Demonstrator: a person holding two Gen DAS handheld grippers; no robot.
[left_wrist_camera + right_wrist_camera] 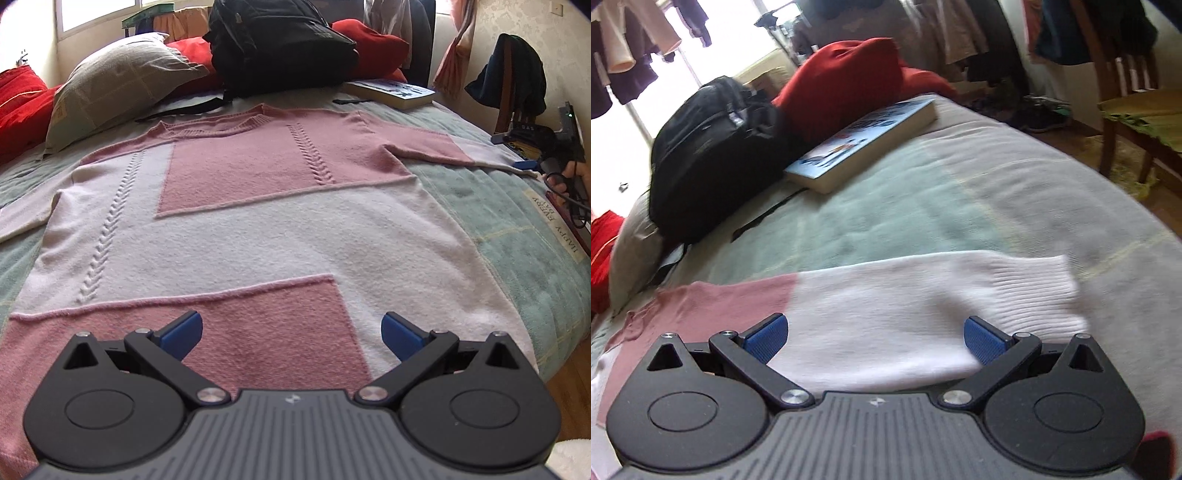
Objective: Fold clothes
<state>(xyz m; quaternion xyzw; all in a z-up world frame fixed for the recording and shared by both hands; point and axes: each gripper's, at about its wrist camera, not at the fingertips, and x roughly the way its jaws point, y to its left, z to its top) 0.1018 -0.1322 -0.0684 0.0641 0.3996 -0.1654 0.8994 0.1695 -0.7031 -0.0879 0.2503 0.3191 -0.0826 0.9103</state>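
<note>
item: knit sweater (236,221), pink and white colour blocks, cable ribs down the front, ribbed neckline at the far end; lies face up and spread flat on the bed (498,229), hem near, neck far, both sleeves out to the sides, no fold visible in it

right sleeve (886,317): runs out toward the bed's right edge, pink at the shoulder, white to the ribbed cuff (1045,288); flat on the cover, slightly blurred in the right wrist view

left gripper (291,339): jaws spread wide, nothing between them, poised over the pink panel at the near hem

right gripper (875,341): jaws spread wide, empty, poised just over the white part of the right sleeve, close to the cuff; also seen at the far right of the left wrist view, held in a hand (576,177)

handling, judged: soft, light, limp knit; will drape and sag from any single hold, and the loose weave may stretch or snag if pinched thin; not slippery on the quilted cover, so dragging would likely bunch it; best holds look to be the ribbed cuff, the shoulder seam and the hem corners, where the fabric is thicker

other stock on the bed: black backpack (280,44) and grey pillow (122,85) at the far end, red cushions (22,107) behind, a book (395,92) far right, clear of the sweater; wooden chair (1137,110) on the floor to the right
</note>
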